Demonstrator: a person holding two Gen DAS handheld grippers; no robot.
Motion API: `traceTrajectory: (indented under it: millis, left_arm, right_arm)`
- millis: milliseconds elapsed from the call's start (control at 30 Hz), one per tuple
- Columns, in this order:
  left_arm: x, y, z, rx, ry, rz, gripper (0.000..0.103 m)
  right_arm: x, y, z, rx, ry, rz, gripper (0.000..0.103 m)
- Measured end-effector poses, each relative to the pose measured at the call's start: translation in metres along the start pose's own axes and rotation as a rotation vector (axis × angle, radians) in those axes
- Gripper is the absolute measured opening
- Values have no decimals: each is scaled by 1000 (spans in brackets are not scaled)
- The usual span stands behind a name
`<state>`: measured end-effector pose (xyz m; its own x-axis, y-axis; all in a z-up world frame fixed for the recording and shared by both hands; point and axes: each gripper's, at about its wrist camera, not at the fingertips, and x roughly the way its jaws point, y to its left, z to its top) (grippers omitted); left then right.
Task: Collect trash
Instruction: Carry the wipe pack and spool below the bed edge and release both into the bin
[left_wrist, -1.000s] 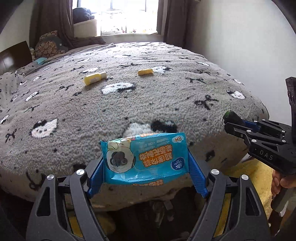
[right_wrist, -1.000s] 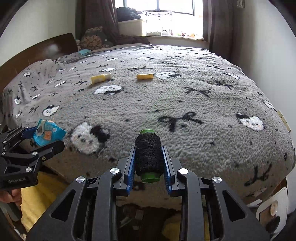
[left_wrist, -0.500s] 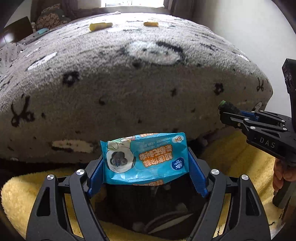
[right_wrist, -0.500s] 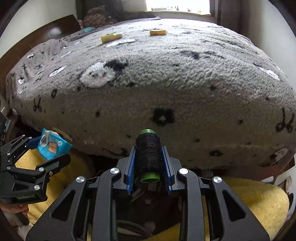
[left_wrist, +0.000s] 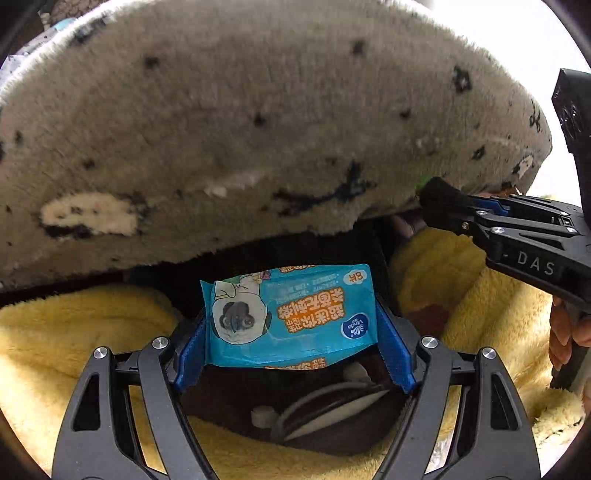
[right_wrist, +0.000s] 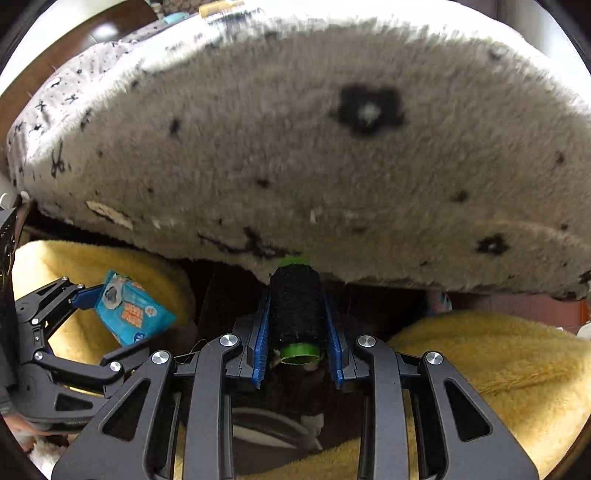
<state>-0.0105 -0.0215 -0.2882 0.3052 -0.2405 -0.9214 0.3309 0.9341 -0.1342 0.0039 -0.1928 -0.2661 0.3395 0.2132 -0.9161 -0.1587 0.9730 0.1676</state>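
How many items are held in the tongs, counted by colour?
Blue: 1, the wipes pack in the left tongs
Black: 1, the thread spool in the right tongs
Total: 2

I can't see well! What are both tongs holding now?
Left tongs: closed on a blue tissue packet.
Right tongs: closed on a black thread spool.
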Motion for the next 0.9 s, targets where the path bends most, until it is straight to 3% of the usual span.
traceTrajectory:
  millis: [233,500,633,733,833,900]
  left_arm:
    - [27,-1,1,7,94,-30,75]
    - [40,2,-3,4,144,-49,82]
    - [41,1,-6,-3,140,-57,88]
    - [35,2,-5,-7,127,-54,95]
    - [27,4,-2,-11,112,-63,95]
    - [22,5,0,-11,99,-60,95]
  right_arm:
    - [32,2,-1,4,98,35,28]
    - [44,-3,-3,30,114,56,29]
    - [38,-4,0,31,96,55,49]
    - [31,-5,3,38,79,42,51]
    - [22,-5,9,45,59,31,60]
    - [13,-5,13,38,33,21,62]
